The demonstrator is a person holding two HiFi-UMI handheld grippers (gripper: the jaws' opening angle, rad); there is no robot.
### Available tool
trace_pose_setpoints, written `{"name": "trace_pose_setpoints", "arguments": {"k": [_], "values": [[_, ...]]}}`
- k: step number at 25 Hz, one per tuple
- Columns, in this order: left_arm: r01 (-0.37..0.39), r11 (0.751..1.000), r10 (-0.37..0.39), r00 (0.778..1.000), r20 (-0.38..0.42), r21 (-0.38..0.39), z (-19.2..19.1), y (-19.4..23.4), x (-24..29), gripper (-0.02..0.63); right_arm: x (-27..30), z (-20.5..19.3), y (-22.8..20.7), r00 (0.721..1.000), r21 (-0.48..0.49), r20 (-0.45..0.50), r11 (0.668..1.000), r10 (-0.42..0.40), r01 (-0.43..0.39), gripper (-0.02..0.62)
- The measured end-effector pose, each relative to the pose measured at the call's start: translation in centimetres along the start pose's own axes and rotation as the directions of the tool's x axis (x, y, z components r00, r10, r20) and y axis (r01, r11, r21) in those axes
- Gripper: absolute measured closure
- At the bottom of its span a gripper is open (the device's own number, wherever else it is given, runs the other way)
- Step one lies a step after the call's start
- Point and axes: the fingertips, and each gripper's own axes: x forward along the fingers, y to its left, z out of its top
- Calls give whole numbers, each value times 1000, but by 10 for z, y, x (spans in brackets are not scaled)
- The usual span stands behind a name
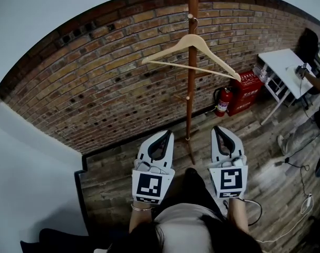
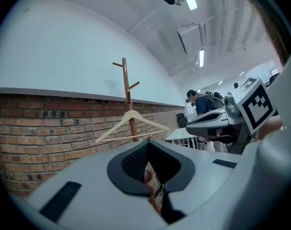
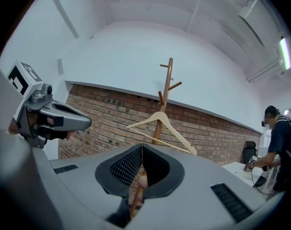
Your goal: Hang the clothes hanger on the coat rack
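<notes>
A pale wooden clothes hanger (image 1: 191, 51) hangs by its hook from a peg of the brown wooden coat rack (image 1: 192, 99) in front of the brick wall. It also shows as the hanger (image 2: 131, 123) on the rack (image 2: 125, 80) in the left gripper view, and as the hanger (image 3: 159, 123) on the rack (image 3: 167, 80) in the right gripper view. My left gripper (image 1: 166, 133) and right gripper (image 1: 217, 129) are held level side by side, well short of the rack. Both are shut with nothing between the jaws. The left gripper (image 2: 147, 143) and right gripper (image 3: 142, 146) point toward the rack's pole.
A red fire extinguisher (image 1: 223, 100) and a red box (image 1: 246, 91) stand by the wall right of the rack. Farther right is a white table (image 1: 286, 67) with a person (image 3: 279, 143) beside it. A cable (image 1: 299, 215) lies on the wooden floor.
</notes>
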Motion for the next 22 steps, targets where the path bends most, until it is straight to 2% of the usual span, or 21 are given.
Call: {"name": "trace_pose_setpoints", "arguments": {"k": [7,13,18,22], "values": [[-14,1000,14,1000,-6,-15,-4,-5,-14,597,-10,4,5,1000,-7,28,1000,1,-1,557],[-14,994,15,1000,7,-105,4,-6,-21,597,-17,7,6,1000,-10,27,1000,11,-11,557],[5,997,-3,1000,18,-77,4,-14,-16,597,-22,5,3,1000,-24,12,1000,20,-20,557],[-13,996,12,1000,-7,-90,5,-15,-15,597,-22,7,3,999,-21,21,999,30,-29,557]]}}
